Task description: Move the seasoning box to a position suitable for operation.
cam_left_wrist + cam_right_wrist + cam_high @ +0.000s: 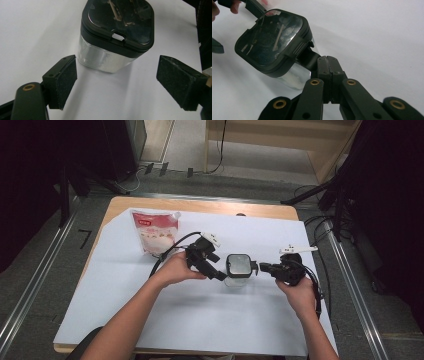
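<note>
White sheet [150,290]: jar [237,269] between tongs.

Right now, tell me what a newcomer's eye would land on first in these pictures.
First the clear jar with a black lid, standing mid-table on the white sheet. The right gripper is clamped shut on the handle at the jar's side, while the left gripper hangs open just short of the jar, pads apart from it. Behind, at the sheet's far left, lies a red-and-white pouch.

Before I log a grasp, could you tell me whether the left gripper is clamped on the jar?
No, the left gripper stands open, its pads clear of the jar.
</note>
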